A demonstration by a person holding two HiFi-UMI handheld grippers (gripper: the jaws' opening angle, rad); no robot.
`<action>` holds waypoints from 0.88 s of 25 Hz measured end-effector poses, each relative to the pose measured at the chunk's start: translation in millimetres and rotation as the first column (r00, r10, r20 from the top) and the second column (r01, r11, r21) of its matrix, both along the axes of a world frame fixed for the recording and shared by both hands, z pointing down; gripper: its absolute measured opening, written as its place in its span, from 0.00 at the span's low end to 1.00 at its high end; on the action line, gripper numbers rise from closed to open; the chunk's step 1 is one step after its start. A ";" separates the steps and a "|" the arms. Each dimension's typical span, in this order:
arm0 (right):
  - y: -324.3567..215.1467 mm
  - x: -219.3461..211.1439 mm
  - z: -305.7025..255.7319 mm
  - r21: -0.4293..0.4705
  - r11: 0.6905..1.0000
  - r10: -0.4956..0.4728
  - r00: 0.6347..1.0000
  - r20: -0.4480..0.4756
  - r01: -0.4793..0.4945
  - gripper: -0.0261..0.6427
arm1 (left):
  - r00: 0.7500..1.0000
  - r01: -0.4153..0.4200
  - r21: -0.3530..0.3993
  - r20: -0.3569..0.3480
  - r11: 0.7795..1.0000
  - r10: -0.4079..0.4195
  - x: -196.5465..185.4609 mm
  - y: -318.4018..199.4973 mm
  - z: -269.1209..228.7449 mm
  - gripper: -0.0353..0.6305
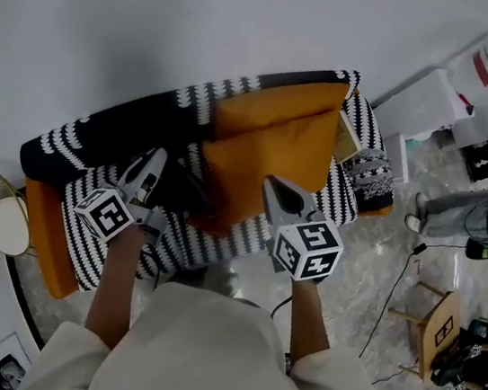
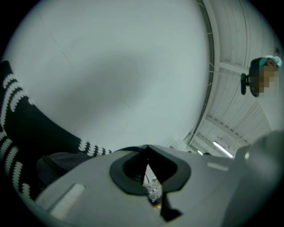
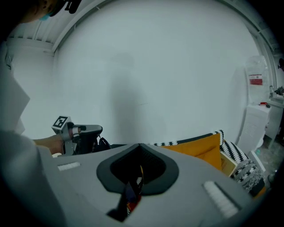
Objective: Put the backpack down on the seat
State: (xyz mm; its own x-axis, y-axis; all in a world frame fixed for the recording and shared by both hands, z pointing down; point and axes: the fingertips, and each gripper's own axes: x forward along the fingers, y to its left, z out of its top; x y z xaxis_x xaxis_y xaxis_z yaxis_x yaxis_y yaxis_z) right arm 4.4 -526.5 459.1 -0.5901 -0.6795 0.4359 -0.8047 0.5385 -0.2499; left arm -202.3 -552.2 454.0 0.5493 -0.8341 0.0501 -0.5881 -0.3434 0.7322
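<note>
One sofa [image 1: 60, 148] fills the middle of the head view, its black-and-white patterned cover running from the dark backrest down to the striped seat [image 1: 209, 243]. Two orange cushions [image 1: 279, 140] lean on the backrest and take up the right half of the seat; the left half is bare stripe. The backpack [image 1: 185, 192] is a dark, slack mass against the left edge of the cushions, low over the seat. I cannot tell whether its base already bears on the cover.

Left gripper [image 1: 151, 165]: just left of the backpack, fingers pressed together on a thin dark strap [image 2: 131, 148] that crosses their tips in the left gripper view.

Right gripper [image 1: 278, 193]: in front of the cushions and apart from the backpack, fingers closed on each other with nothing between them.

Step in hand, as I judge it: lowering the backpack onto the seat. To do it well, I would aim for the bare stripe left of the cushions and bring the left gripper straight down until the strap goes slack. Only then would I part the fingers, since letting go with the strap taut would drop the load. A soft backpack tends to slump, so I would lean it toward the backrest or the cushions. The empty right gripper can steady its free side if it tips forward.
</note>
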 end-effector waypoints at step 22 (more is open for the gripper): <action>-108.4 -11.0 93.6 -0.182 0.979 0.078 0.992 -0.094 -0.094 0.05 | 0.996 -0.076 -0.255 0.019 0.964 0.083 2.6 -176.1 199.9 0.06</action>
